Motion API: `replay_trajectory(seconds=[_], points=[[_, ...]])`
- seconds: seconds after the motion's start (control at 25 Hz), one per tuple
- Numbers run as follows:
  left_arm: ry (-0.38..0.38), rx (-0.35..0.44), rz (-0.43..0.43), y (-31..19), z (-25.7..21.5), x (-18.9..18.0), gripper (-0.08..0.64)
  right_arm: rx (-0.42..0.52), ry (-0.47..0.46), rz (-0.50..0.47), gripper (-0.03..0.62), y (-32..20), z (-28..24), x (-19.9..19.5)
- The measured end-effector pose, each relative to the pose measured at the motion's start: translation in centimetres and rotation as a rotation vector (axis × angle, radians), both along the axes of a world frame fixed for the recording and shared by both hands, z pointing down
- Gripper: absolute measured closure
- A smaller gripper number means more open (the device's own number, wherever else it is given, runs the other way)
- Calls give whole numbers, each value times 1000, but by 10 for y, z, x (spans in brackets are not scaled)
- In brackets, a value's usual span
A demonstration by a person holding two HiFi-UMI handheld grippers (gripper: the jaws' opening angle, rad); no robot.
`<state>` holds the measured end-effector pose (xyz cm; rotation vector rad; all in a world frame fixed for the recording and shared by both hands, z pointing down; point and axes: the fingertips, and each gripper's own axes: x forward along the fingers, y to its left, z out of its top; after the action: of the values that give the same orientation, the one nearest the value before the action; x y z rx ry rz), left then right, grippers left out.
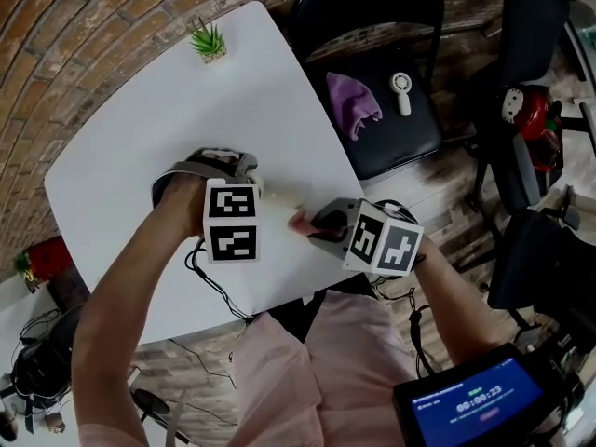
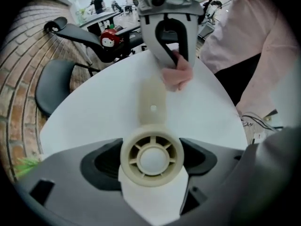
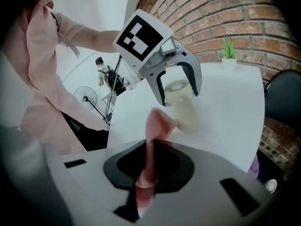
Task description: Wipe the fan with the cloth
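A cream hand-held fan (image 2: pixel 151 157) lies on the white table (image 1: pixel 140 156). My left gripper (image 1: pixel 253 186) is shut on its round head. Its handle (image 2: pixel 153 100) points away toward my right gripper (image 2: pixel 167 32). My right gripper (image 3: pixel 149 166) is shut on a pink cloth (image 3: pixel 153 131). The cloth's free end rests against the end of the fan's handle (image 3: pixel 186 112). In the head view the cloth (image 1: pixel 303 220) shows between the two marker cubes, near the table's front right edge, and the fan (image 1: pixel 279 194) is mostly hidden by the grippers.
A small potted plant (image 1: pixel 208 42) stands at the table's far edge. A black chair (image 1: pixel 391 128) to the right holds a purple cloth (image 1: pixel 352 101) and a small white fan (image 1: pixel 401 91). A red and white toy (image 1: pixel 521 105) and a timer screen (image 1: pixel 475 403) are at the right.
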<state>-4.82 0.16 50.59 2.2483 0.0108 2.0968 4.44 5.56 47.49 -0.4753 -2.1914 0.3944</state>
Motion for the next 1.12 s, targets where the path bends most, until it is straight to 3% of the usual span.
replay_trajectory(seconds=[0.24, 0.44, 0.56, 0.76, 0.84, 0.96, 1.0, 1.08, 1.12], points=[[54, 41, -205, -4, -2, -10, 181, -36, -46, 84, 560, 8, -14, -16], [167, 77, -363, 5, -16, -15, 178, -29, -53, 148, 558, 3, -23, -18], [271, 171, -515, 0, -40, -24, 176, -25, -74, 226, 557, -6, -37, -22], [665, 398, -970, -5, -135, -58, 178, 2, -203, 414, 556, -29, -88, -48], [787, 526, -1089, -4, -175, -71, 193, 48, -278, 482, 555, -43, -118, -62], [833, 779, -1229, 4, -228, -102, 287, 145, -408, 571, 554, -62, -172, -93], [834, 879, -1279, 9, -246, -115, 337, 180, -455, 593, 554, -66, -191, -105], [822, 1092, -1358, 22, -281, -139, 508, 245, -544, 615, 554, -70, -226, -125], [813, 1193, -1377, 29, -299, -147, 543, 273, -583, 616, 554, -69, -242, -134]])
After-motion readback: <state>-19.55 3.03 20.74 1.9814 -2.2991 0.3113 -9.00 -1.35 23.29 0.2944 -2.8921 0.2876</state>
